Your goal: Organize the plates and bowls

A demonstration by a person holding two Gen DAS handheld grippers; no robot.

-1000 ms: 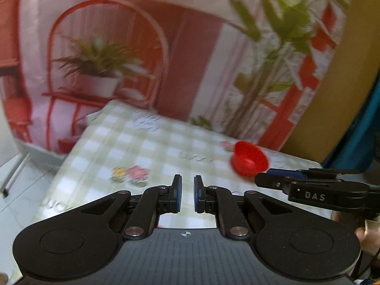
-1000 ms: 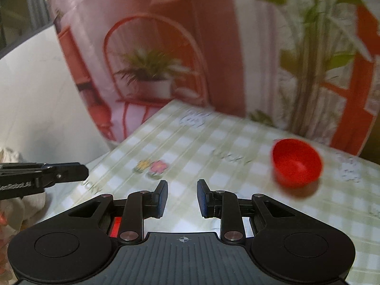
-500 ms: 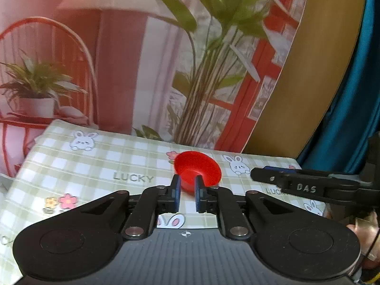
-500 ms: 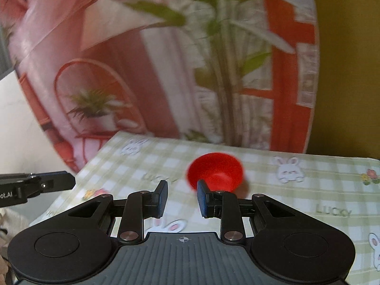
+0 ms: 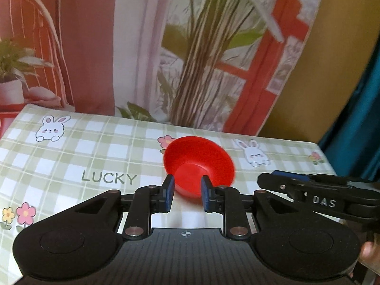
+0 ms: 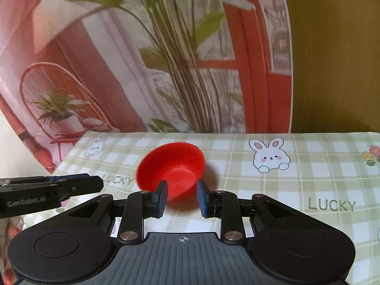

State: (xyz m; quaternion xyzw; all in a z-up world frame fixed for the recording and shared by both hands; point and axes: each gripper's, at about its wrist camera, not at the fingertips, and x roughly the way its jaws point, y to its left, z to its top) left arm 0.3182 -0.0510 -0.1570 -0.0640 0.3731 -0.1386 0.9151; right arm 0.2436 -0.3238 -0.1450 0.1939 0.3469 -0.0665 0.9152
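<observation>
A red bowl [image 5: 199,163] stands on the green checked tablecloth [image 5: 71,161], tipped a little so its inside shows. My left gripper [image 5: 187,190] is just short of the bowl's near side. Its jaws are opening, and the bowl shows through the gap beyond the blue pads, untouched. My right gripper [image 6: 182,194] faces the same bowl [image 6: 171,163] from the right, jaws slightly apart with nothing pressed between them. Each gripper shows side-on in the other's view: the right gripper [image 5: 266,180] and the left gripper [image 6: 97,184].
A printed backdrop [image 5: 201,59] with plants and a red door hangs right behind the table's far edge. A blue curtain [image 5: 356,118] hangs at the right. The tablecloth [image 6: 308,171] carries rabbit and flower prints. A hand [image 5: 368,254] shows at the right edge.
Both grippers have swung towards the red bowl and come lower and closer, so it now fills the gap between each pair of fingers. The left jaws have spread wider.
</observation>
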